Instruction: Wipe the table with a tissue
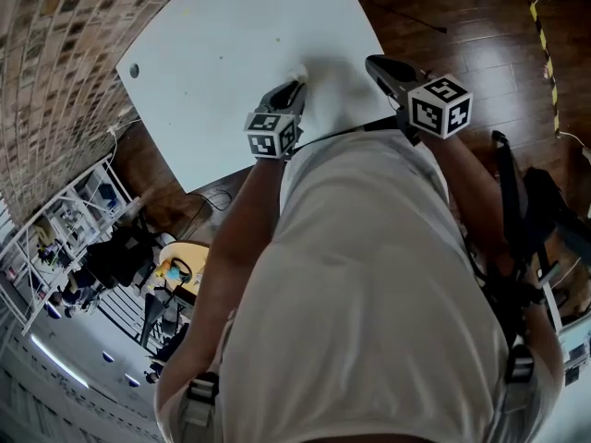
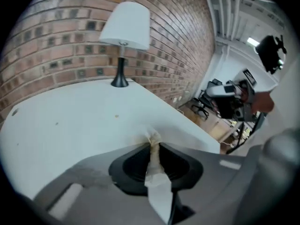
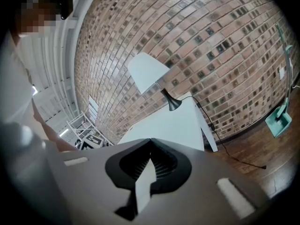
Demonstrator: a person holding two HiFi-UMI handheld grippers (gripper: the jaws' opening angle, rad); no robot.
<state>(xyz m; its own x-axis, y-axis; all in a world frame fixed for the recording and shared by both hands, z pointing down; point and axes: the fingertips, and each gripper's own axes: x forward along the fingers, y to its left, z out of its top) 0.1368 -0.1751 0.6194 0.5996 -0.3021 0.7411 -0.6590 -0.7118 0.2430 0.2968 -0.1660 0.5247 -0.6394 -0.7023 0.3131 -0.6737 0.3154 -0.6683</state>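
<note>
Soft white tissue (image 2: 154, 172), stained, sits pinched in the left tool (image 2: 153, 144), touching the worktop (image 2: 70, 121) well short of the lamp (image 2: 124, 32); light, tearable, best gripped bunched. Right tool (image 3: 150, 142) is closed, empty.

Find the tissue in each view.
Head view: upper centre, the tissue at the tip of the left claw, on the table.
Left gripper view: tissue lower centre, pinched in that claw.
Right gripper view: not in it.
Shared landmark: the white table, in all three.
</note>
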